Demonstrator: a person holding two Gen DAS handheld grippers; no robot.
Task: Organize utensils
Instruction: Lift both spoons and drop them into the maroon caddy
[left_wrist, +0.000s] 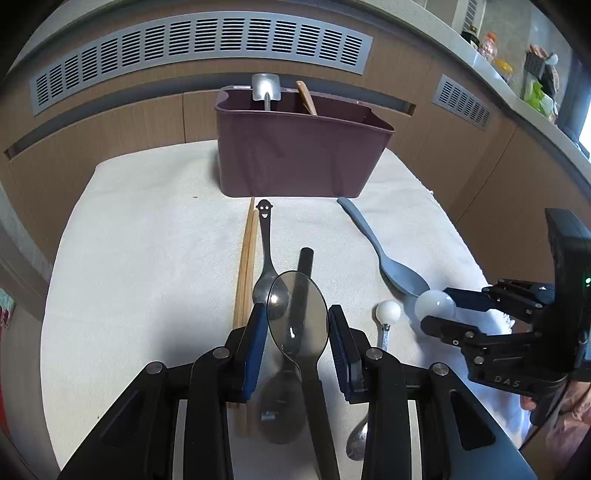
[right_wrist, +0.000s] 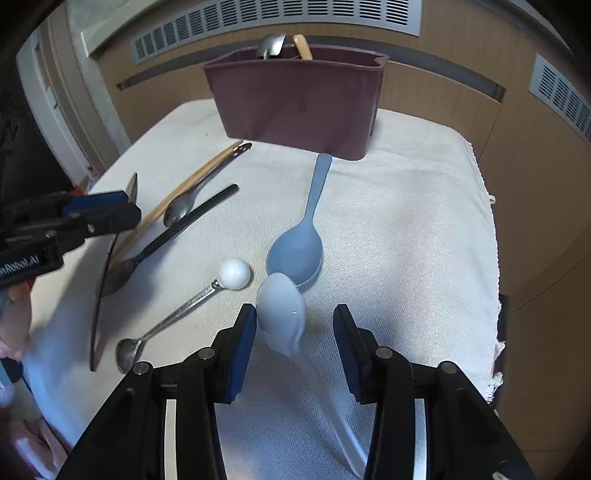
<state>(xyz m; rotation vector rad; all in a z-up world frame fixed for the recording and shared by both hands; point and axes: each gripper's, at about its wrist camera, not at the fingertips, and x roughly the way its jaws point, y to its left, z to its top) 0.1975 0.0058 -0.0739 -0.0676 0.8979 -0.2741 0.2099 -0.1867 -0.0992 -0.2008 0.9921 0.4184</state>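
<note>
My left gripper is shut on a smoky see-through spoon, pads on both sides of its bowl, lifted above the white cloth. A milky white spoon hangs tilted between the jaws of my right gripper. It touches only the left pad, and a wide gap separates it from the right pad. The maroon bin stands at the far edge with a metal scoop and a wooden utensil inside. On the cloth lie chopsticks, a smiley-handled spoon, a black-handled spoon, a blue-grey spoon and a ball-ended spoon.
Wooden panelling with vent grilles rises behind the bin. The cloth's fringed edge drops off on the right. A counter with bottles shows at the upper right. A hand holds the left gripper at the cloth's left side.
</note>
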